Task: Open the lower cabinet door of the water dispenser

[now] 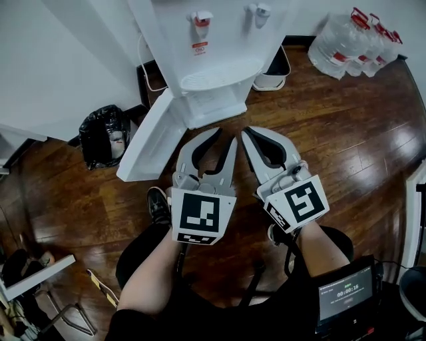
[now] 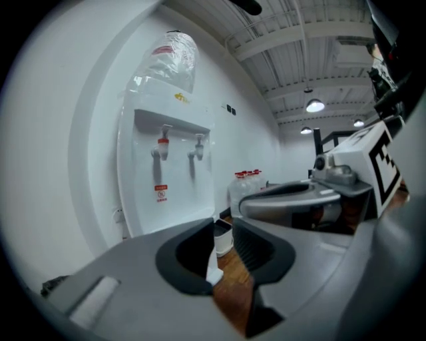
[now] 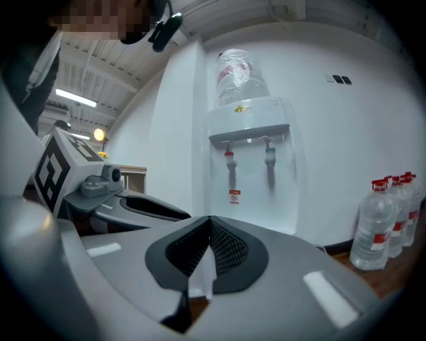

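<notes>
Cabinet door (image 1: 148,143) stands swung open, its edge clear of left claw (image 1: 226,136).

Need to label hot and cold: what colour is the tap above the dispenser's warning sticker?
The tap has a red handle, clearest in the head view.

**Both grippers held out front, side by side**

Seen from the head: the left grey-and-white two-jaw gripper (image 1: 224,136) has its jaws apart, nothing between them. The right grey-and-white two-jaw gripper (image 1: 247,132) is closed tip to tip and empty (black ribbed pads (image 3: 229,246) meeting). Both point forward, close together, with bare forearms (image 1: 156,270) behind.
</notes>
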`<action>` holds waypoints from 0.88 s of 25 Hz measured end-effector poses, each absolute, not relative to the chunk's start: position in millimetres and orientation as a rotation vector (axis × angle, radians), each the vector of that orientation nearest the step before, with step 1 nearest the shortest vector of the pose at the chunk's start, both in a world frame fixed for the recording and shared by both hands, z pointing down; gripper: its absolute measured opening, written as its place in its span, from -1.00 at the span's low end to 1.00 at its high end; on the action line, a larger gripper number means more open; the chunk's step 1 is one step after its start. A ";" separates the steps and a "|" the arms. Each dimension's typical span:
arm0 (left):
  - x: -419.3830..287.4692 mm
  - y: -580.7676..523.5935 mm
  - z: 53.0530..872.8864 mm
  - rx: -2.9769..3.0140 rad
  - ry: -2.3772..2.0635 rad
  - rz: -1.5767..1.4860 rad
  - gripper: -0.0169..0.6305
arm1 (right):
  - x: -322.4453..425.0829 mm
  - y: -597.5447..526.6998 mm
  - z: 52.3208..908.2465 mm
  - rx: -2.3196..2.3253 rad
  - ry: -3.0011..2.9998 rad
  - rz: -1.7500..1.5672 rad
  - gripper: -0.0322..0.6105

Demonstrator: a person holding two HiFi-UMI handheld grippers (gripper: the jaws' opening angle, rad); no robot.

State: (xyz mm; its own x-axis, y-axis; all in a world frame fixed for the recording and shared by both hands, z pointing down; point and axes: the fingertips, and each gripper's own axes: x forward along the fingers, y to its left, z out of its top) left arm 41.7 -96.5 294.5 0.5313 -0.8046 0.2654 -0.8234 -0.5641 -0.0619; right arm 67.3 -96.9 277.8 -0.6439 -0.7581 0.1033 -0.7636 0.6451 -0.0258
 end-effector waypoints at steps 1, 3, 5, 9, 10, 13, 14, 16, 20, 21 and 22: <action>43.4 -96.0 294.1 2.694 -1.428 0.410 -0.61 | 67.3 -96.9 276.4 1.282 -2.767 0.073 -0.89; 44.5 -95.8 291.3 2.702 -1.432 0.404 -0.61 | 72.3 -101.3 275.2 1.319 -2.771 0.088 -0.89; 43.6 -97.1 287.6 2.705 -1.454 0.390 -0.61 | 77.4 -106.3 272.4 1.377 -2.797 0.204 -0.89; 44.6 -101.3 279.0 2.693 -1.474 0.361 -0.62 | 82.2 -108.8 265.7 1.408 -2.784 0.180 -0.89; 44.9 -101.0 277.4 2.695 -1.477 0.336 -0.62 | 83.4 -107.9 266.4 1.416 -2.776 0.185 -0.89; 46.3 -93.3 272.9 2.709 -1.471 0.285 -0.62 | 84.6 -95.7 267.2 1.403 -2.754 0.190 -0.89; 47.5 -91.7 271.4 2.711 -1.463 0.276 -0.62 | 85.3 -90.9 266.8 1.384 -2.746 0.162 -0.89; 49.5 -90.2 270.5 2.717 -1.443 0.264 -0.62 | 90.0 -84.0 268.6 1.355 -2.719 0.078 -0.89; 47.0 -82.9 277.9 2.714 -1.401 0.307 -0.62 | 102.0 -80.7 281.1 1.378 -2.678 0.071 -0.89; 46.1 -81.6 279.6 2.709 -1.394 0.322 -0.62 | 102.1 -80.5 282.5 1.383 -2.678 0.090 -0.89; 45.7 -80.3 280.7 2.710 -1.391 0.330 -0.62 | 101.2 -79.4 282.0 1.390 -2.679 0.104 -0.89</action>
